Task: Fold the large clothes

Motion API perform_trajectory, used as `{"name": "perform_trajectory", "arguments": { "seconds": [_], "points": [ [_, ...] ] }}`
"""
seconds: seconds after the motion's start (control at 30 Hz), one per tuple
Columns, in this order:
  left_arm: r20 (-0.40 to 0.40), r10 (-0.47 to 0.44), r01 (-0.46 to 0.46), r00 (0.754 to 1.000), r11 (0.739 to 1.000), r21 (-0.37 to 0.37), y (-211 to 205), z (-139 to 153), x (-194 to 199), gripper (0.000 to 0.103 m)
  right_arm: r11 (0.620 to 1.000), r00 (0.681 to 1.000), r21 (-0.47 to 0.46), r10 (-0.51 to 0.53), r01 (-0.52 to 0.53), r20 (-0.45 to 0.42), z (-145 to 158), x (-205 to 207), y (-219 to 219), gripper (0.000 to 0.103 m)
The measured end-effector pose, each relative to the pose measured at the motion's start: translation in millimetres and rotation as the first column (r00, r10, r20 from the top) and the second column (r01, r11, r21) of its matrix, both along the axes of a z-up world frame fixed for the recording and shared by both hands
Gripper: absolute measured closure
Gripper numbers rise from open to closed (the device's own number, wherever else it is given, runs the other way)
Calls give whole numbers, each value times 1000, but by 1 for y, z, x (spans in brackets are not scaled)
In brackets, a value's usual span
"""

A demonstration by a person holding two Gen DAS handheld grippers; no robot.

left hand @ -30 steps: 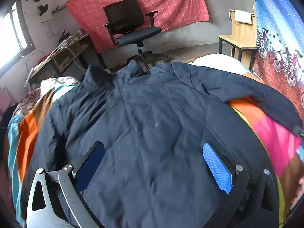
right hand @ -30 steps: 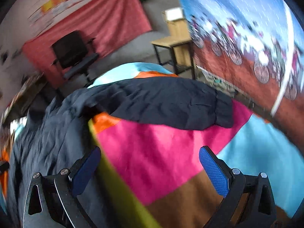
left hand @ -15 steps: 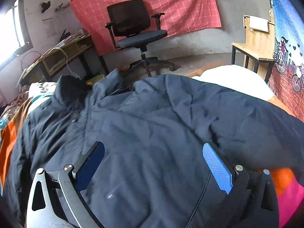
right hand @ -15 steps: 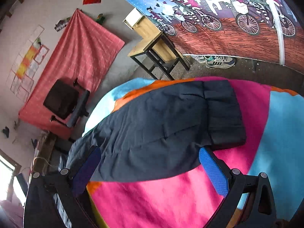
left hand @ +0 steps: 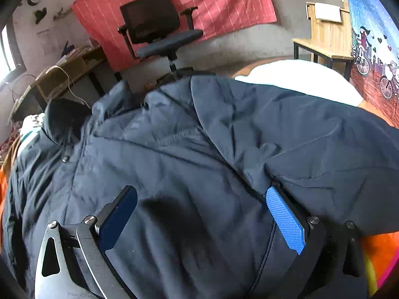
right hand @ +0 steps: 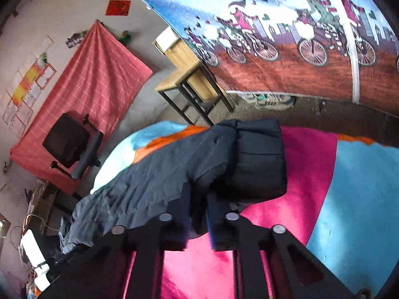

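A large dark navy jacket (left hand: 199,149) lies spread front-up on a bed with a colourful blanket (right hand: 349,186). My left gripper (left hand: 199,214) is open and hovers low over the jacket's chest, its blue pads (left hand: 284,216) wide apart with cloth between them. In the right wrist view the jacket's sleeve (right hand: 174,174) stretches across the blanket, its cuff (right hand: 259,164) at the far end. My right gripper (right hand: 197,211) is shut on the sleeve's lower edge near the cuff.
A black office chair (left hand: 154,27) stands beyond the bed before a red cloth on the wall. A cluttered desk (left hand: 62,72) is at the left. A wooden table (right hand: 189,84) and a pair of shoes (right hand: 271,99) are by the bicycle-print wall hanging.
My right gripper has closed on the sleeve near the cuff; it was open before. My left gripper has moved lower and closer over the jacket's chest.
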State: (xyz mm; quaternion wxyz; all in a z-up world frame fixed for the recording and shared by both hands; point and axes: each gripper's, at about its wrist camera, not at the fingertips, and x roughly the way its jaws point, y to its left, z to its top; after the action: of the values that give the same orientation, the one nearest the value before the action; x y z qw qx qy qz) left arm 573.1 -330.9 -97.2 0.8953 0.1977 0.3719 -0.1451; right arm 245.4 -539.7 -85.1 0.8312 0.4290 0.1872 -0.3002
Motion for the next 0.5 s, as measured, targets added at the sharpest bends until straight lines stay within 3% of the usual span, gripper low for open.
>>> {"name": "perform_trajectory", "arguments": {
  "seconds": [0.1,0.27,0.5],
  "points": [
    [-24,1,-2,1000,1000,-18,3,-2,4,1,999,999,-53,8,-6,34,13,-1,5,97],
    [-67,18,-25,998,993,-114,31,15,4,2,982,996,-182,62,-49,65,56,4,18,98],
    [-46,47,-55,998,979,-195,112,58,-30,2,905,967,-387,232,-178,100,138,39,65,99]
  ]
}}
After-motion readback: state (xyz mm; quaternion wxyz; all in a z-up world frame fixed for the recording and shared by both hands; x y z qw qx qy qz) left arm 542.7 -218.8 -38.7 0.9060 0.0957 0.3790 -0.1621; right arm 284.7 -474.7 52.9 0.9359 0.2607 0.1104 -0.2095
